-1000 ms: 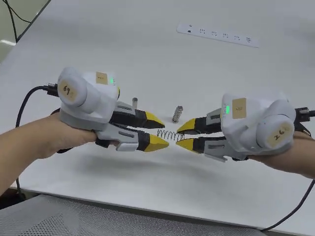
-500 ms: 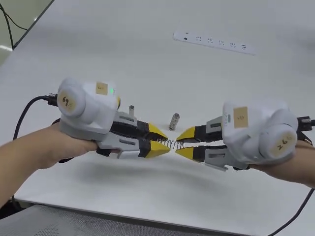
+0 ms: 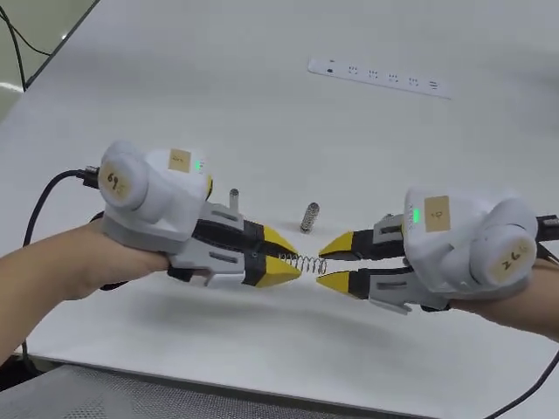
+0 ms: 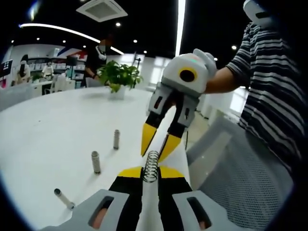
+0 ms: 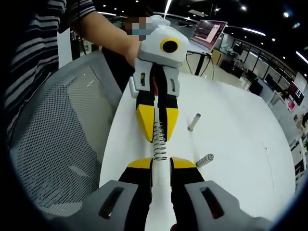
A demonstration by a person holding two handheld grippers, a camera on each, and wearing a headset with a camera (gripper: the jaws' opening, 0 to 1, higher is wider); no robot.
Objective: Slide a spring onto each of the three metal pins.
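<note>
The white tabletop [image 3: 262,105] takes up most of the head view. Both grippers are held just above its near edge, at lower centre of the frame, tips facing each other. The left gripper [image 3: 297,262] has its jaws pressed together on one end of a loose spring. The jaws of the right gripper [image 3: 320,267] are spread, with the spring's free end lying between their tips and not pinched.

Above the grippers, at centre frame, one pin [image 3: 310,217] already carries a spring, and a bare pin [image 3: 234,196] stands to its left. A third pin [image 4: 63,198], apparently bare, is seen at lower left of the left gripper view.

The step in hand is judged to be a transfer or re-grip of the spring [image 3: 307,263] in mid-air, before the second fitting. Next, a firm hold on one end is called for, then the bore must be turned to line up over a bare pin.

The spring's long axis runs nearly level, left to right in the frame, sloping slightly down to the right, with its free end pointing into the right gripper.
</note>
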